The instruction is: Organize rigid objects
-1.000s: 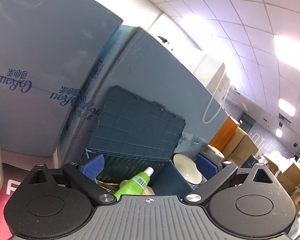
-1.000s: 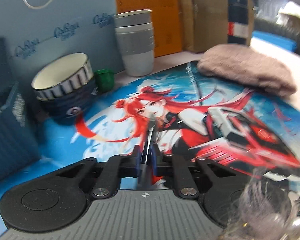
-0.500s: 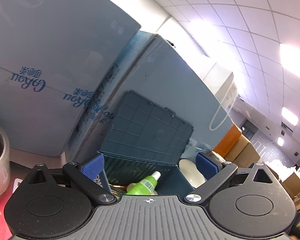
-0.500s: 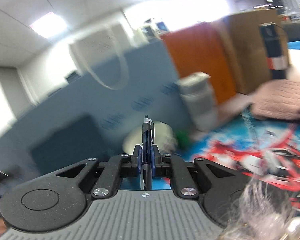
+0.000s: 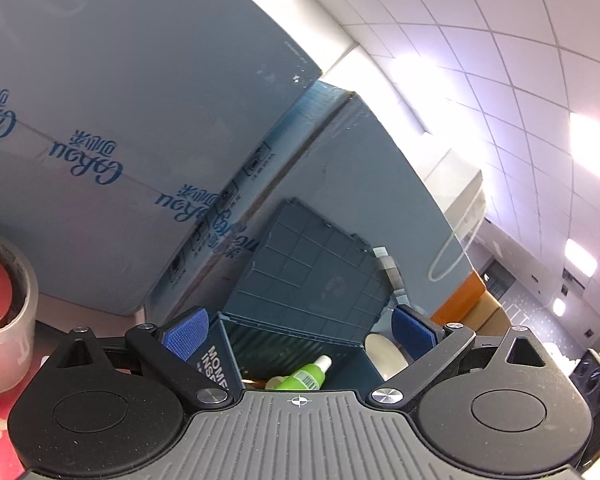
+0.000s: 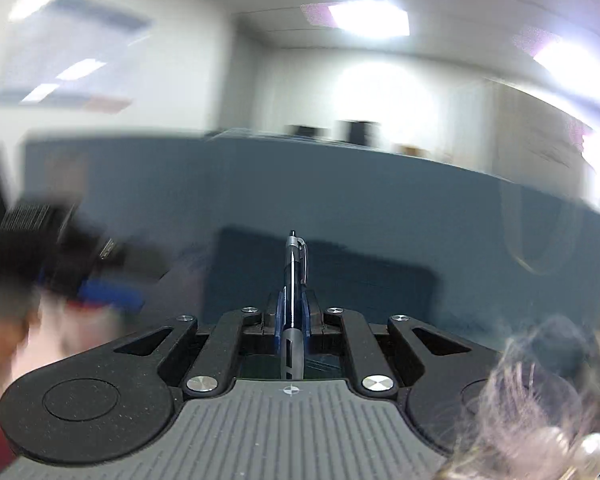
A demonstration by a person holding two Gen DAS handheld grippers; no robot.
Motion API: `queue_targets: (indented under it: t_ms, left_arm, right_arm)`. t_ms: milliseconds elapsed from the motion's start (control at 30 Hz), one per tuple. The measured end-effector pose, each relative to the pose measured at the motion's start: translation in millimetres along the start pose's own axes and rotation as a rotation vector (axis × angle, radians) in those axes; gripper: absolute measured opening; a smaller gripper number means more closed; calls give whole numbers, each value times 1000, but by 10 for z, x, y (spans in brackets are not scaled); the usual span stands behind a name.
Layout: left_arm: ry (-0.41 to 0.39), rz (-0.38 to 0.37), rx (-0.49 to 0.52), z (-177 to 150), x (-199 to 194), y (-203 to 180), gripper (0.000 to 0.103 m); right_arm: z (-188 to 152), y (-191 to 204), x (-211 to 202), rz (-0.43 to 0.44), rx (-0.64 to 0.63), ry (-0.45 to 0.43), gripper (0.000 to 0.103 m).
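My left gripper (image 5: 298, 330) is open and empty, tilted up, with its blue pads either side of an open dark teal storage box (image 5: 284, 336). The box's gridded lid (image 5: 312, 272) stands upright behind it. A green spray bottle (image 5: 308, 376) lies inside the box. My right gripper (image 6: 293, 312) is shut on a dark blue pen (image 6: 294, 276) that points up and forward from the pads. The right wrist view is blurred; a dark rectangle, likely the box's lid (image 6: 324, 280), lies behind the pen.
Large grey-blue cartons (image 5: 140, 152) stand behind the box. A tape roll (image 5: 4, 312) sits at the left edge. A white bowl (image 5: 384, 356) sits right of the box. A fuzzy grey thing (image 6: 536, 400) hangs at the right wrist view's lower right.
My right gripper has swung up and to the left with the pen, off the printed mat and toward the storage box. My left gripper has tilted upward a little and stays open.
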State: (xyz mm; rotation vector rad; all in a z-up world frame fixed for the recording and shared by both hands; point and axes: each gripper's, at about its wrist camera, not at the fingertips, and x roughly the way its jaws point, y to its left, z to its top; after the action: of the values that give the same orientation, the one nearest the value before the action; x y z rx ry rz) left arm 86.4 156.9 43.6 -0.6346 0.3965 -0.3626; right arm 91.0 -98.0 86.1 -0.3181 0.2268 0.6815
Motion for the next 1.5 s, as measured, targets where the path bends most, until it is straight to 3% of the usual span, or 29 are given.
queue_targets:
  t_ms: [100, 267, 433, 667, 733, 800, 833, 933, 1067, 1167, 1300, 1367, 1500]
  left_arm:
    - [2, 3, 1, -2, 10, 7, 100]
    - [11, 15, 6, -9, 54, 9, 100]
    - [32, 32, 15, -25, 102, 3, 100]
    - [45, 32, 26, -34, 127, -10, 100]
    - [48, 28, 28, -40, 133, -13, 100]
    - [53, 24, 33, -44, 155, -31, 100]
    - [54, 24, 35, -50, 159, -39, 100]
    - [42, 18, 43, -59, 152, -72, 100]
    - [-10, 22, 60, -70, 98, -177, 100]
    - [-73, 28, 70, -97, 31, -305, 101]
    - [-151, 18, 97, -159, -81, -545, 103]
    - [-175, 21, 142, -226, -133, -700, 103]
    - [-219, 103, 234, -418, -246, -964, 103]
  right_arm:
    - [-88, 10, 235, 61, -122, 90, 9]
    - [-128, 22, 365, 160, -224, 221, 9]
    - [19, -90, 494, 269, -213, 344, 9]
    - [98, -166, 721, 341, -201, 483, 10]
    - [75, -164, 680, 340, -197, 473, 10]
    - [20, -148, 606, 321, -189, 453, 20]
    - [20, -159, 557, 297, -185, 436, 31]
    - [-23, -182, 389, 267, -137, 345, 40]
    - [-30, -248, -29, 219, -65, 199, 72]
    - [-51, -272, -384, 206, 12, 98, 84]
    - [-123, -212, -819, 140, 79, -5, 93]
    - [-188, -171, -1014, 95, 118, -69, 103]
    - [-362, -104, -1281, 18, 218, -160, 103]
